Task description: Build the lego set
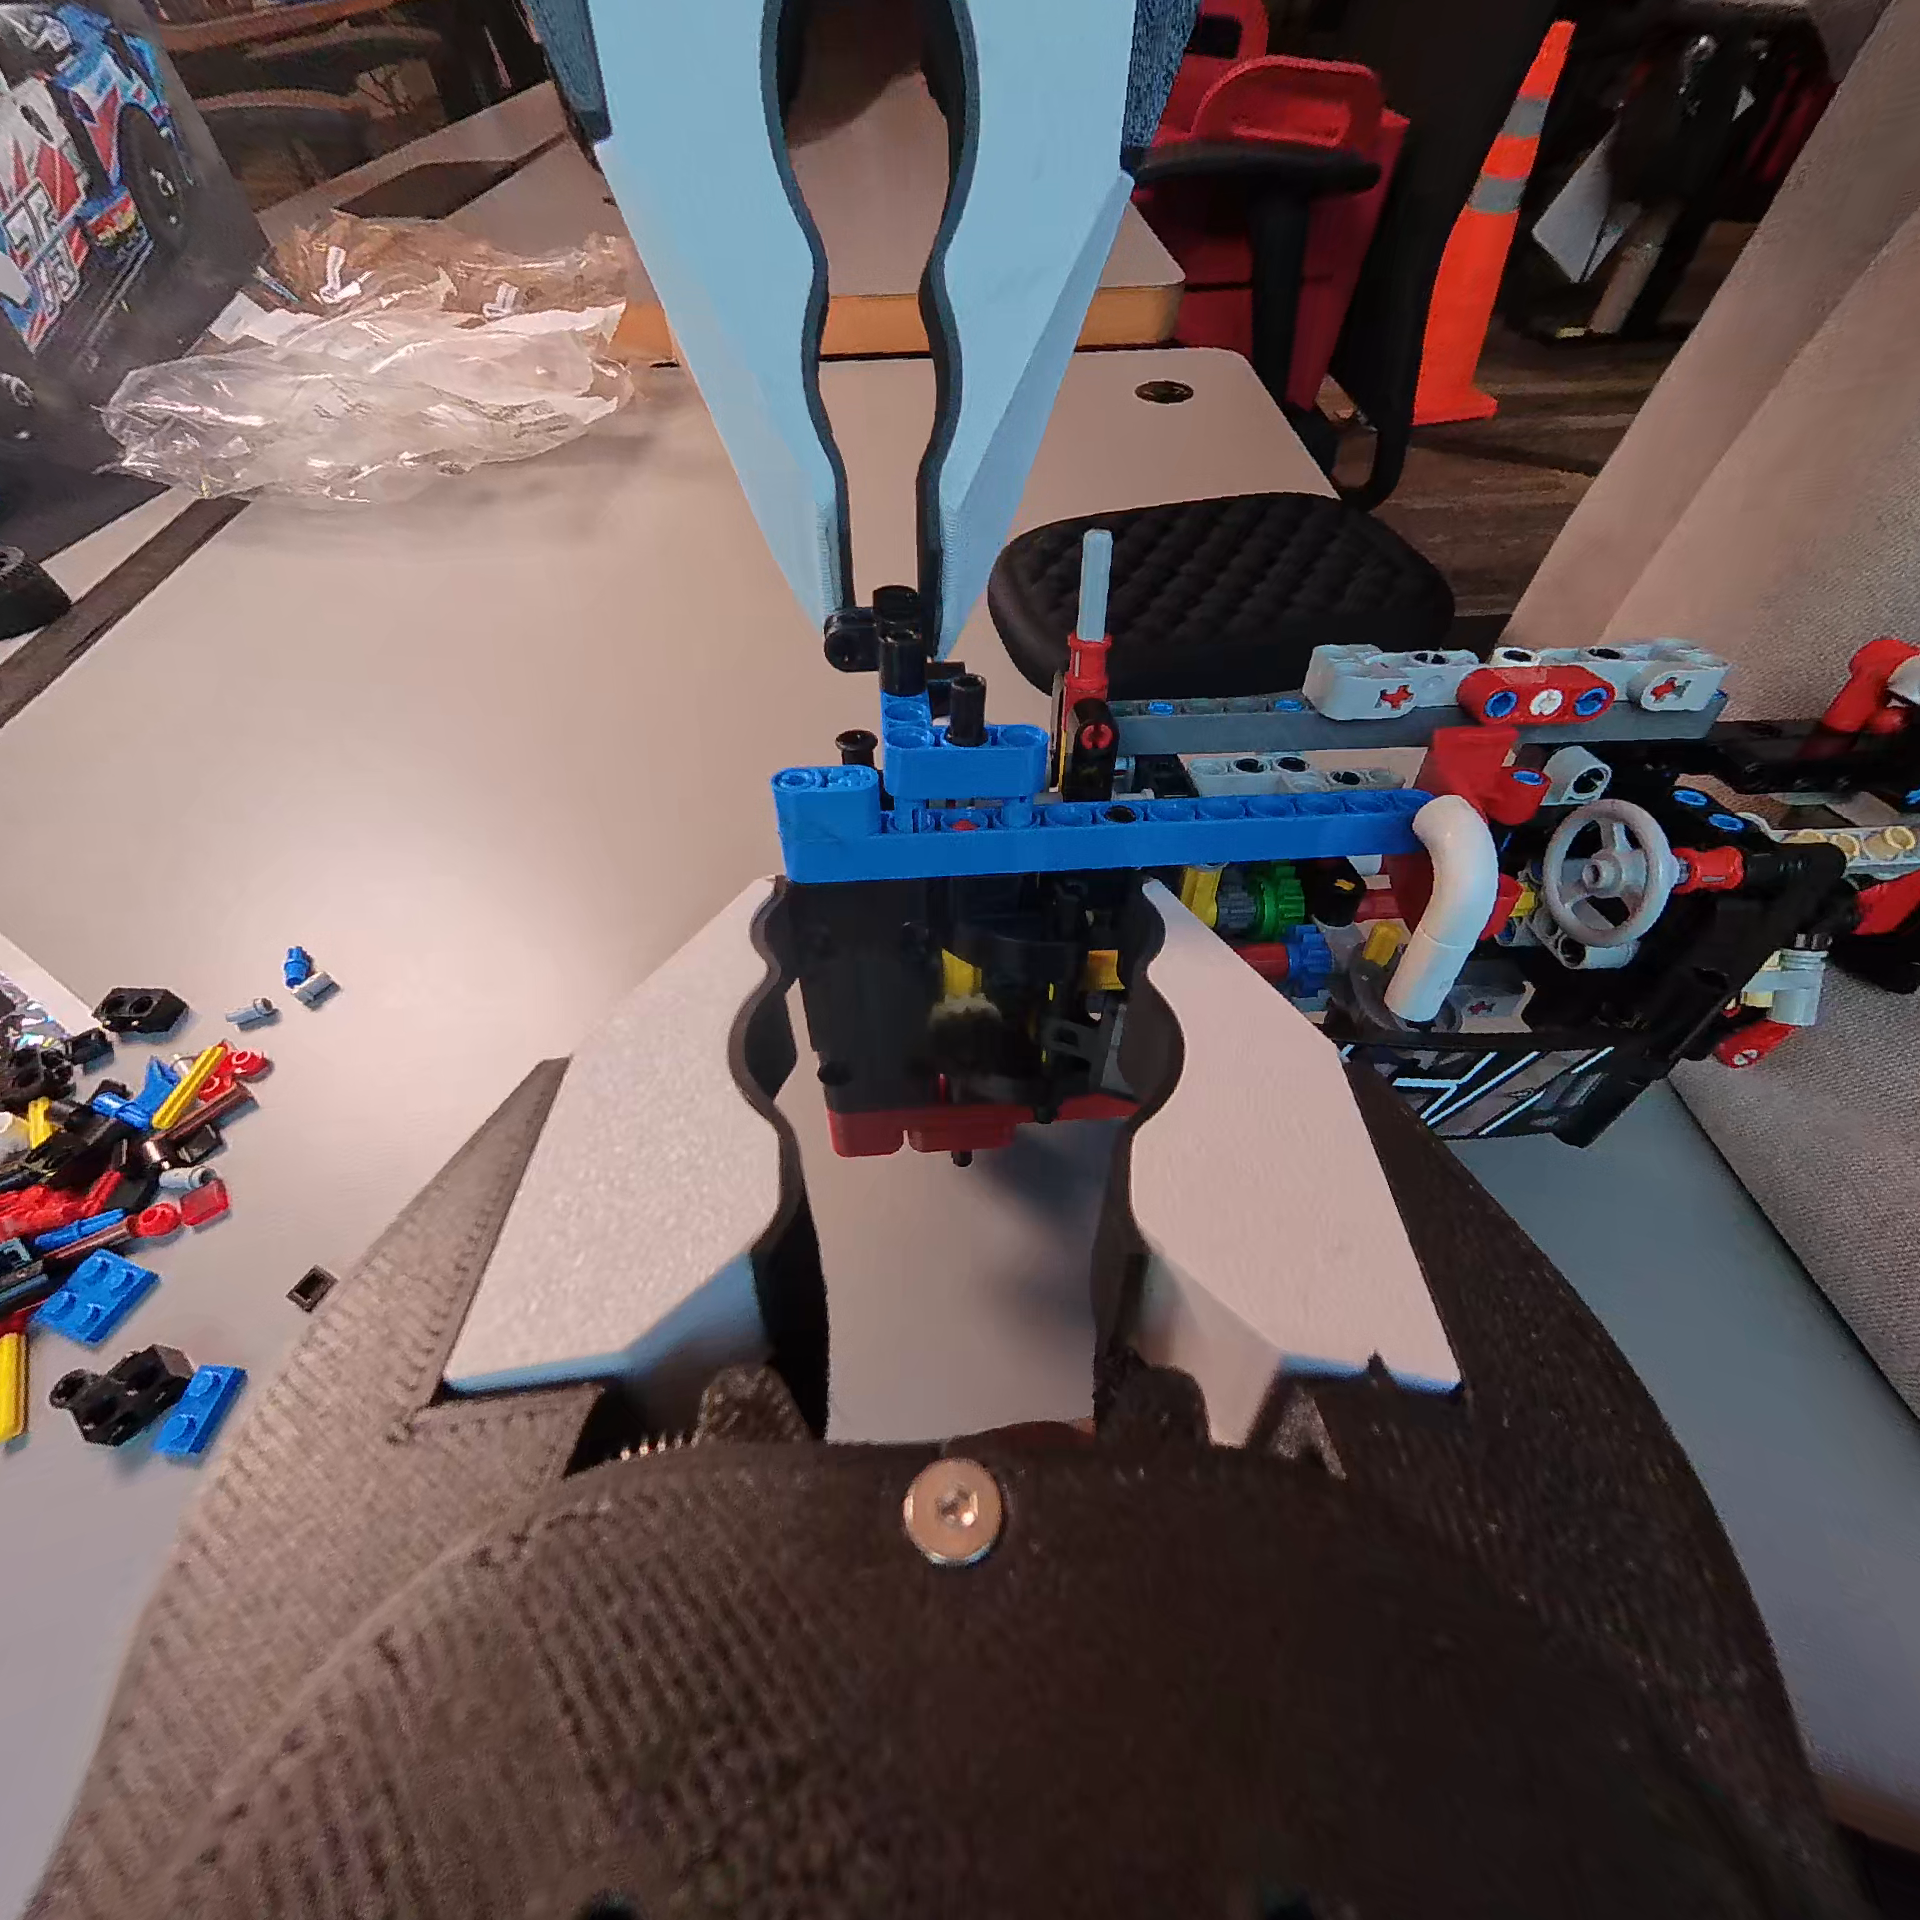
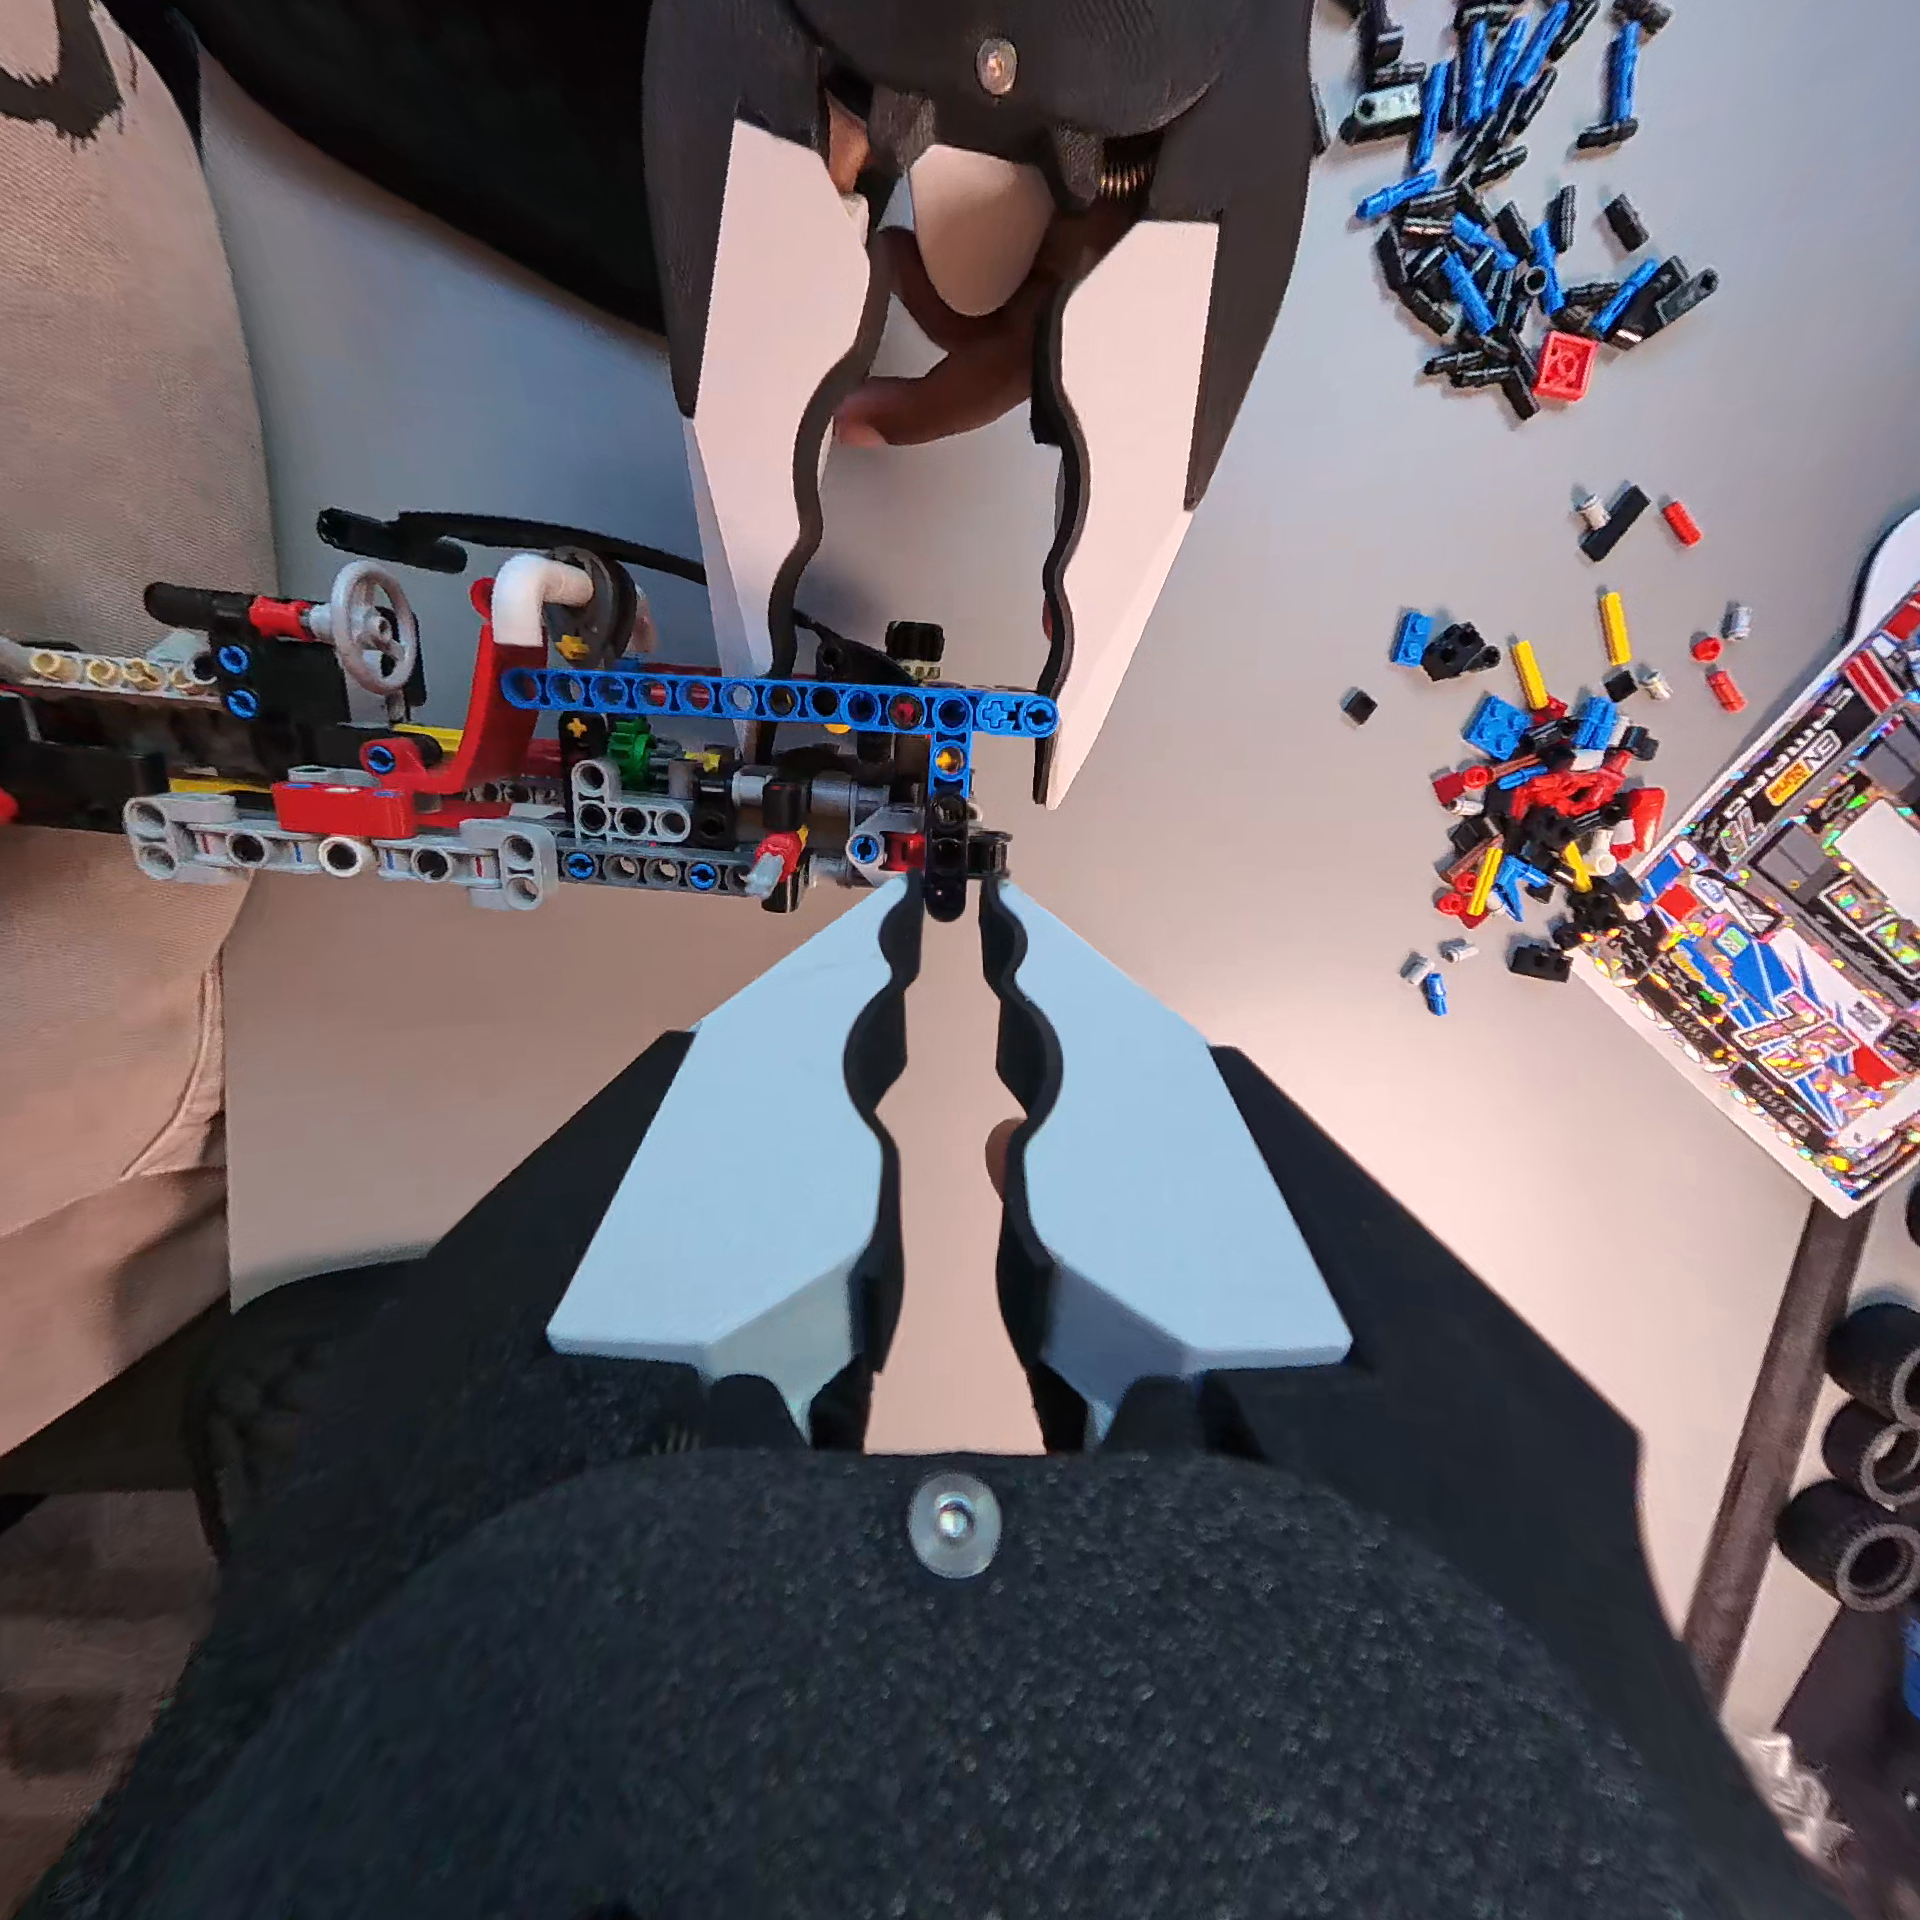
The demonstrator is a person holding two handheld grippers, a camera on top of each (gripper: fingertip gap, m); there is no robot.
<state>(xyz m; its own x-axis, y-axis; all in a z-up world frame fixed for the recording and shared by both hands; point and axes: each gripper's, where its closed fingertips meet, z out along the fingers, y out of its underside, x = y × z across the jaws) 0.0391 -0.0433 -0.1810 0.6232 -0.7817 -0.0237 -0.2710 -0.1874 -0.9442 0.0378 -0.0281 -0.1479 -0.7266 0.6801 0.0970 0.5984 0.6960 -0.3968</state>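
Two grippers met at the lego model (image 1: 1195, 862): the left gripper (image 1: 961, 935) clamped its dark end below the blue beam (image 2: 769, 707), the right gripper (image 2: 951, 883) pinched a black connector (image 2: 948, 847); clear bags (image 1: 353, 395) lay beyond, contents indistinct

Both pictures are bright, with soft light from above. A warm pale glare lies on the table (image 1: 436, 831) around the model. Shadows are faint. Edges bend strongly; the nearest black fabric looks blurred.

Black textured bodies, pale wedge fingers (image 1: 665, 1164), wavy black pads, silver screws.
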